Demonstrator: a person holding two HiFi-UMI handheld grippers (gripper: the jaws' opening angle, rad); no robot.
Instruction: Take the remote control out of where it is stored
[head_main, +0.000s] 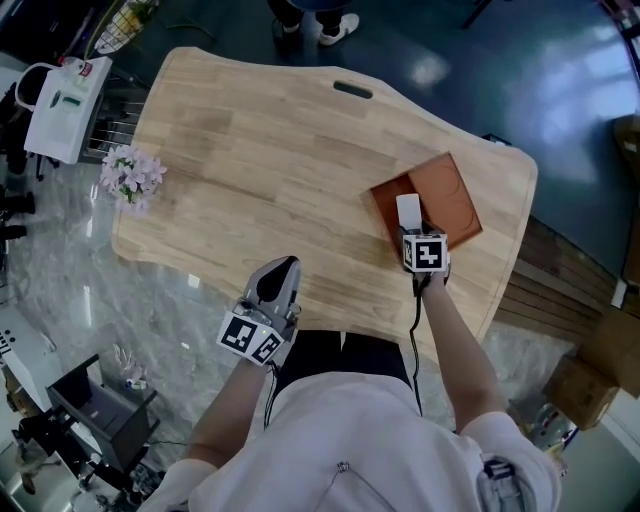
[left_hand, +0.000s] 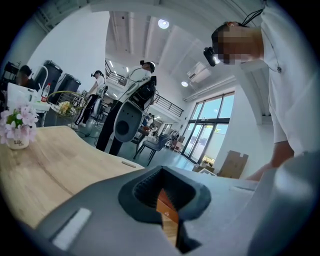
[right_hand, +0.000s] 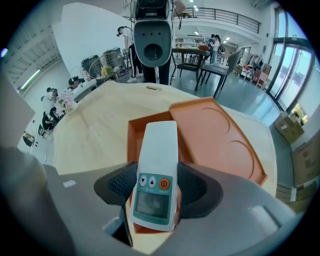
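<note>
A broad wooden desk (head_main: 250, 150) stands in a bright open hall, with an orange storage box (head_main: 455, 195) towards its right end. The right gripper (right_hand: 157, 187) has its jaws clamped on the sides of the white remote control (right_hand: 156, 170), which lies along the box's narrow compartment. The left gripper (head_main: 280, 280) waits at the near edge, jaws together on nothing. The grasp looks made; next comes a straight lift clear of the box wall.
</note>
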